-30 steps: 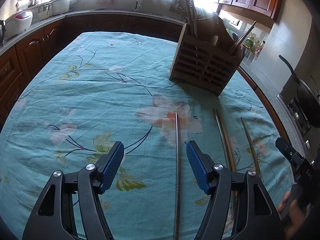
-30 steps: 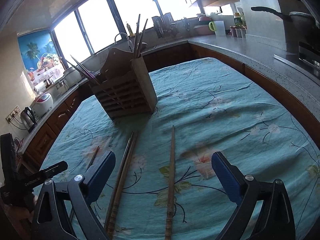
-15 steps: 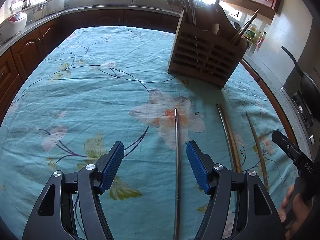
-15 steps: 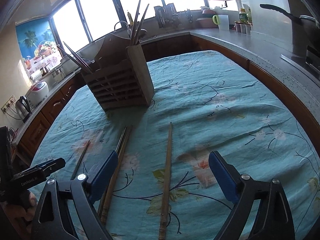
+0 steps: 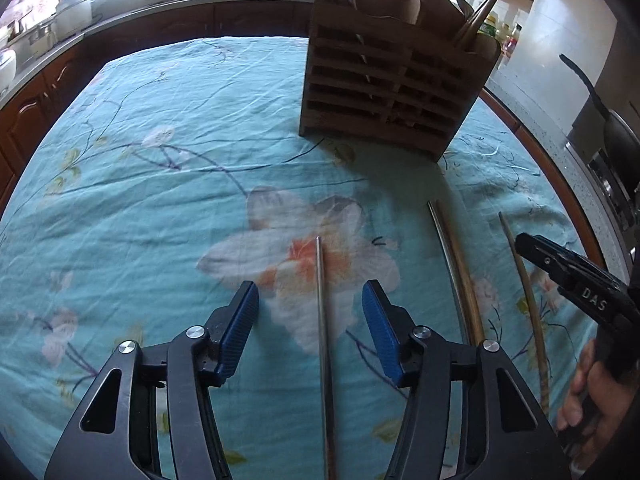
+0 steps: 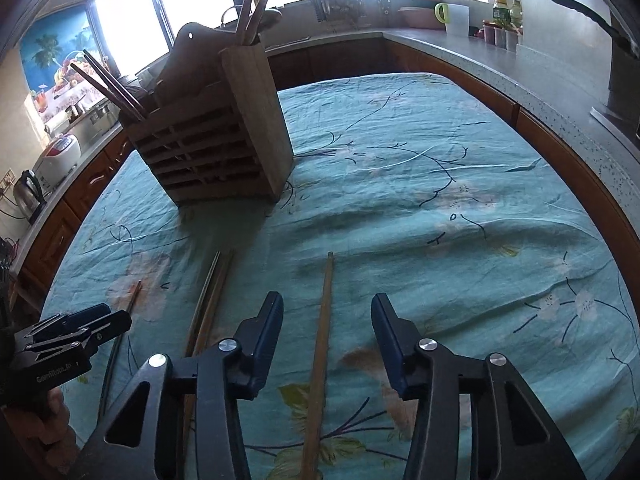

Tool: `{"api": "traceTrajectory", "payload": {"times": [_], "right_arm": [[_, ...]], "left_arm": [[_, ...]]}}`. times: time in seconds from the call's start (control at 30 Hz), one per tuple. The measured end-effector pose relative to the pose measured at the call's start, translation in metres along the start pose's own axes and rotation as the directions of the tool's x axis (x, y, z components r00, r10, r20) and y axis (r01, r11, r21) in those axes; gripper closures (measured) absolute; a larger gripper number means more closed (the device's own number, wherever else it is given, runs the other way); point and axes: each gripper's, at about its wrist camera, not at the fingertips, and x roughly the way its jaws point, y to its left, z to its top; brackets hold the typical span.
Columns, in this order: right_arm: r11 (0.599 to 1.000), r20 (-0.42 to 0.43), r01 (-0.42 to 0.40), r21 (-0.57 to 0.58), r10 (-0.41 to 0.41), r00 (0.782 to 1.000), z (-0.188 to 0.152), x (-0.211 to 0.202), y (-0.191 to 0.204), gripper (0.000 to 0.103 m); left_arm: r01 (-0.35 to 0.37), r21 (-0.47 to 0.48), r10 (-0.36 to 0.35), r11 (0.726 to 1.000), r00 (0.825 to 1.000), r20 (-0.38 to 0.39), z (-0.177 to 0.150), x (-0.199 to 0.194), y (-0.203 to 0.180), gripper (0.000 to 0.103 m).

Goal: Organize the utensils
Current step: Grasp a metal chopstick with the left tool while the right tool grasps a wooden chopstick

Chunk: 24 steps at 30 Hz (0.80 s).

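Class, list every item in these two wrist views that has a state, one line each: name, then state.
left gripper: jaws closing, either side of the metal chopstick, not yet pressing it
right gripper: jaws closing, either side of the wooden chopstick, not yet pressing it
metal chopstick: flat on the tablecloth
wooden chopstick: flat on the tablecloth
middle pair of chopsticks: flat, side by side
wooden utensil holder: upright, chopsticks standing in it

Open tablecloth [image 5: 160, 208] left of wooden holder [image 5: 384, 92]; loose chopsticks [image 5: 460, 280] lie ahead, right side
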Motion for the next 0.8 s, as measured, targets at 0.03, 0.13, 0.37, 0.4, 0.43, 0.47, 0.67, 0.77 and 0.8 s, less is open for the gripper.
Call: {"api": "traceTrajectory", "payload": {"times": [0.03,0.13,0.37,0.4,0.43,0.47,0.67,0.77,0.8], "right_arm": [[1.0,-0.012,0.008,-0.008,-0.008,1.0,0.002,0.005,0.001,0.06],[0.999,-0.035,0.029,-0.036,-0.03,0.999,0.005,0.018,0.005,0.068],[0.985,-0.019,0.092,-0.144,-0.096,0.995,0.006,0.027,0.021,0.09],[0.983,-0.018,0.095,-0.156,-0.099,0.995,0.006,0.027,0.023,0.095],[0.982,-0.018,0.098,-0.163,-0.102,0.995,0.006,0.027,0.025,0.096],[0.981,-0.016,0.102,-0.165,-0.106,0.994,0.005,0.027,0.025,0.096],[0.999,-0.022,-0.025,-0.04,0.024,0.999,0.005,0.011,0.012,0.098],[0.997,0.005,-0.078,-0.008,0.078,0.997,0.003,-0.007,0.012,0.098],[0.996,0.014,-0.087,-0.008,0.087,0.996,0.003,-0.013,0.014,0.098]], "left_arm": [[-0.005,0.007,0.005,1.0,1.0,-0.002,0.003,0.003,-0.002,0.054],[-0.021,0.035,0.021,0.999,1.0,-0.002,0.009,0.008,-0.006,0.061],[-0.063,0.106,0.061,0.992,0.998,0.027,0.011,0.014,-0.018,0.094],[-0.056,0.104,0.054,0.993,0.998,0.024,0.011,0.015,-0.017,0.099],[-0.044,0.096,0.042,0.994,0.999,0.019,0.012,0.014,-0.016,0.099],[-0.028,0.085,0.027,0.996,1.0,0.014,0.013,0.015,-0.014,0.099],[0.076,-0.01,-0.075,0.997,0.997,0.028,0.01,-0.006,0.005,0.1],[0.124,-0.042,-0.121,0.991,0.991,0.058,0.008,-0.026,0.011,0.1],[0.133,-0.047,-0.13,0.99,0.989,0.069,0.007,-0.033,0.012,0.1]]}}
